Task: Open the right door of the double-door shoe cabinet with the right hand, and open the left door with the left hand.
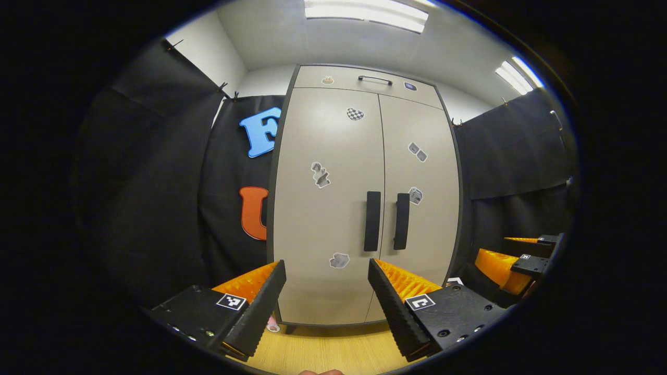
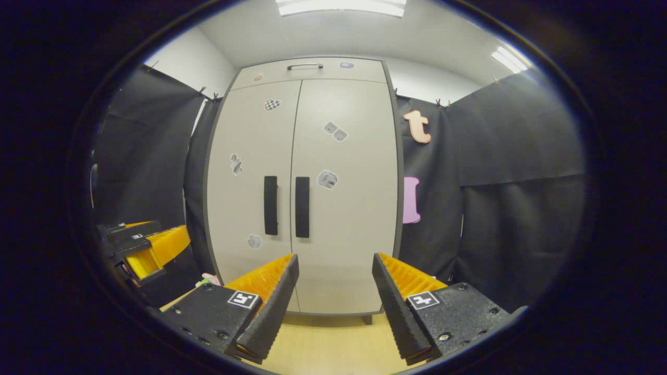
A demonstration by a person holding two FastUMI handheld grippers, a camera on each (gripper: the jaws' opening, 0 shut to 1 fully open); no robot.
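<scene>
A tall beige double-door shoe cabinet [image 1: 333, 172] [image 2: 333, 208] stands ahead with both doors closed. Each door has a dark vertical handle by the middle seam: the left handle [image 1: 372, 221] [image 2: 270, 205] and the right handle [image 1: 401, 221] [image 2: 302, 207]. My left gripper [image 1: 327, 268] is open, well short of the cabinet, and aimed at the lower part of the left door. My right gripper [image 2: 334, 261] is open too, pointing at the lower right door, some way off. The right gripper [image 1: 521, 258] also appears at the right edge of the left gripper view, and the left gripper [image 2: 140, 245] at the left edge of the right gripper view.
Black cloth walls [image 1: 156, 182] [image 2: 521, 182] close in on both sides of the cabinet. A light wooden floor [image 1: 323, 354] [image 2: 333, 344] runs up to its base. A top drawer with a small handle [image 1: 375, 79] sits above the doors. Small stickers dot the doors. A small pink thing [image 1: 273, 326] lies by the cabinet's left foot.
</scene>
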